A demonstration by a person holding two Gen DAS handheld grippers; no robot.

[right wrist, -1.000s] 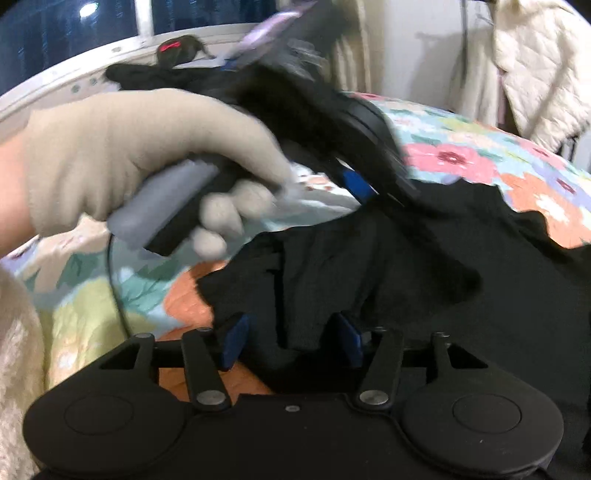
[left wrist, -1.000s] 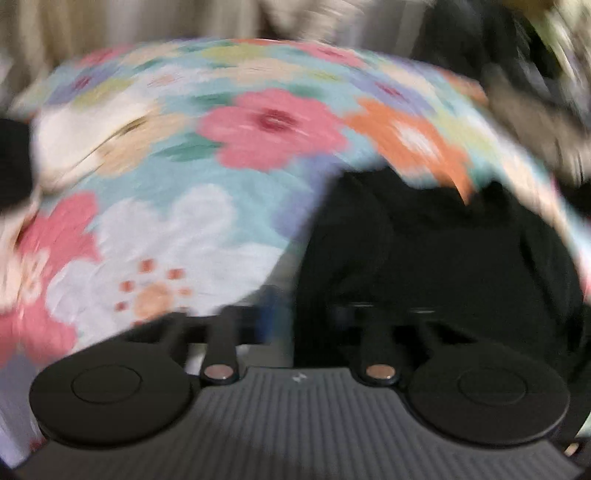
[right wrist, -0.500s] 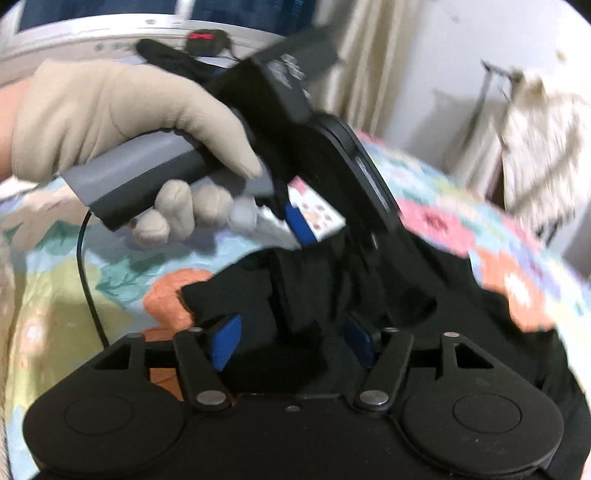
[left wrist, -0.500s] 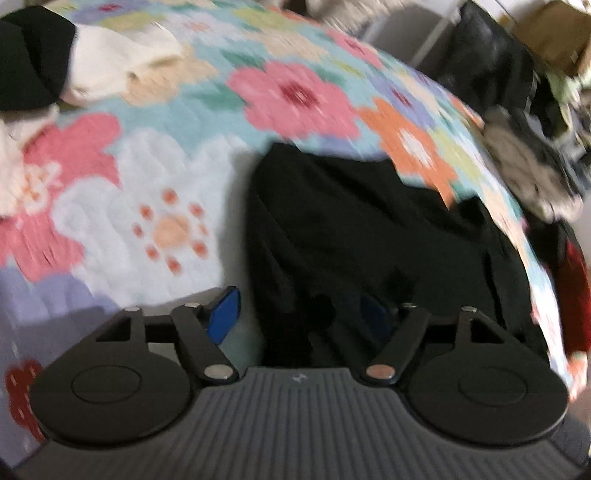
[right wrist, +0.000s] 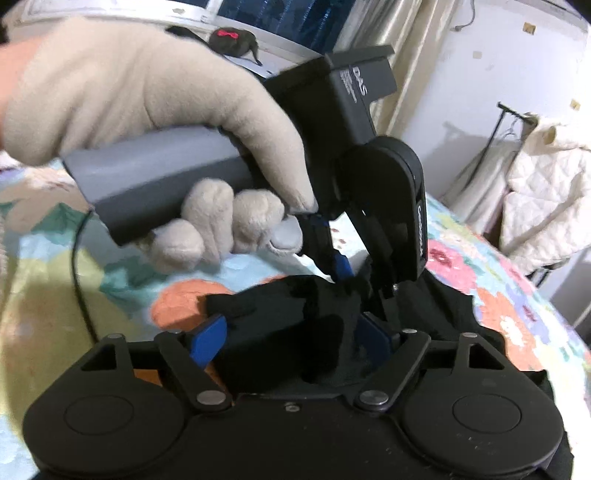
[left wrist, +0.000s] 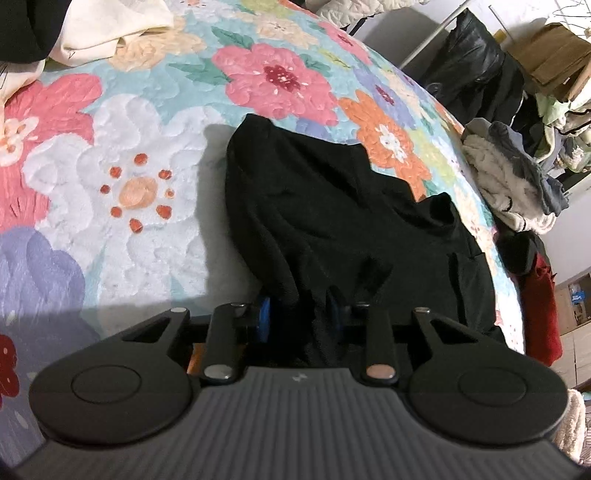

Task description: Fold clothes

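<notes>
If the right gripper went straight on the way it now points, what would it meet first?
Probably the black garment already lying between its open fingers; just beyond is the left gripper, though depth is unclear.

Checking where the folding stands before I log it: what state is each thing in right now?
black garment: crumpled, unfolded, on the floral quilt.
left gripper: shut on the black garment.
right gripper: open, fabric between its fingers.
gloved hand: gripping the left gripper's handle.
cream clothes: heaped, unfolded.

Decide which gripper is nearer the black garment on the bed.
Left: the left gripper is shut on a fold of the black garment. The right gripper stands open astride its edge, cloth between its fingers, unclamped.
</notes>
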